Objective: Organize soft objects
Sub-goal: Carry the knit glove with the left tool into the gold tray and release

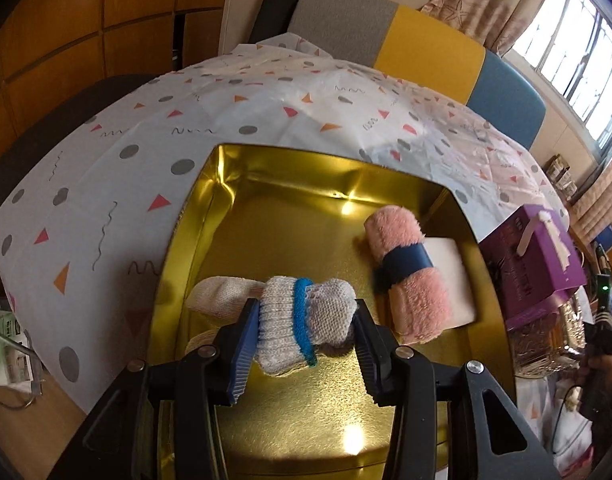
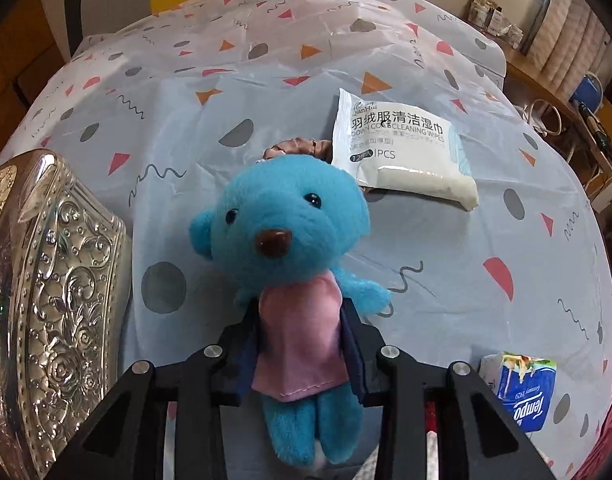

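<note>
My left gripper [image 1: 305,312] is shut on a rolled grey knitted sock [image 1: 330,312] with a blue band and holds it just above the floor of an open gold tin [image 1: 290,216]. A pink fluffy towel roll [image 1: 410,276] with a dark blue band lies in the tin to the right, partly on a white pad [image 1: 454,276]. My right gripper [image 2: 301,312] is shut on a blue teddy bear [image 2: 290,220]; its pads press both sides of the bear's pink dress. The bear lies face up on the patterned tablecloth [image 2: 426,264].
A pack of cleaning wipes [image 2: 402,148] lies beyond the bear, over a brown scrunchie [image 2: 294,148]. A blue tissue pack [image 2: 522,392] sits at the near right. The tin's embossed silver wall [image 2: 58,280] stands at the left. A purple box [image 1: 542,256] is right of the tin.
</note>
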`<act>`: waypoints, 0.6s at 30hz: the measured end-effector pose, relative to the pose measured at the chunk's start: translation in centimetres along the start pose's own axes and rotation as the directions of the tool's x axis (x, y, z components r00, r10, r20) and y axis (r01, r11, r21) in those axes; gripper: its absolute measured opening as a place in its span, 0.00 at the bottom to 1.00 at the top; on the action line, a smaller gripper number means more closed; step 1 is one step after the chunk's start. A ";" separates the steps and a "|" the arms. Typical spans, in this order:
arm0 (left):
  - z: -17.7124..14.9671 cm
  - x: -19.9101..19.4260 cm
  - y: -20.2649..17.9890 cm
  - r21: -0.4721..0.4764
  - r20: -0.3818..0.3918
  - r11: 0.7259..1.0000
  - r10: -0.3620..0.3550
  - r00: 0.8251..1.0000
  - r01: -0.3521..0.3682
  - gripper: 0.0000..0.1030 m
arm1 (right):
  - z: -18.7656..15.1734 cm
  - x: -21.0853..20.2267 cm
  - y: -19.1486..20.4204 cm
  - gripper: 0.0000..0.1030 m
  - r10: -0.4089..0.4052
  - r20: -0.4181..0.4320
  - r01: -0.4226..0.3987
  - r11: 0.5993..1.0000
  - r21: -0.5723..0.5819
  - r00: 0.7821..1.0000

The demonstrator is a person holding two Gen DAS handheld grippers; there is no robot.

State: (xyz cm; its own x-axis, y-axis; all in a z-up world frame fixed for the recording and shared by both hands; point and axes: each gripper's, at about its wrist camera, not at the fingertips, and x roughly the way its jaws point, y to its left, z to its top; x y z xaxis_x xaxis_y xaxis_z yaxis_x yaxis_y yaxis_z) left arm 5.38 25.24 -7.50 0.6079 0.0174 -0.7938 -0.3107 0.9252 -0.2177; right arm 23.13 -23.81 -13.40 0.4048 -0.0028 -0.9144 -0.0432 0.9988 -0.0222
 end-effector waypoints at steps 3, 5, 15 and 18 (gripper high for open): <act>0.8 0.8 -0.4 -0.009 0.000 1.000 -0.007 1.000 0.007 0.45 | 0.1 0.2 -0.2 0.37 0.012 -0.008 -0.012 1.000 0.003 1.000; 2.1 1.2 -1.1 -0.006 0.026 1.000 -0.009 1.000 0.009 0.46 | 0.3 0.4 -0.2 0.38 0.016 -0.015 -0.016 1.000 0.004 1.000; 5.2 2.4 -3.1 -0.007 0.082 1.000 0.031 0.996 -0.030 0.77 | -0.1 0.3 0.9 0.39 -0.032 0.011 0.032 0.999 -0.024 0.999; 3.9 1.2 -3.3 0.011 0.095 0.999 0.043 0.995 -0.044 0.79 | -0.3 0.3 1.1 0.38 -0.041 0.019 0.041 0.999 -0.025 0.999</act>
State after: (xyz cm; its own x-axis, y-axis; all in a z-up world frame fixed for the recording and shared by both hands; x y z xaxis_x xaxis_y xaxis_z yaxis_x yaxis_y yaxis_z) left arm 10.00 23.73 -5.51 0.6609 0.0927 -0.7447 -0.3287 0.9279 -0.1762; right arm 22.93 -22.76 -13.77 0.4235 -0.0427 -0.9049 -0.0493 0.9963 -0.0701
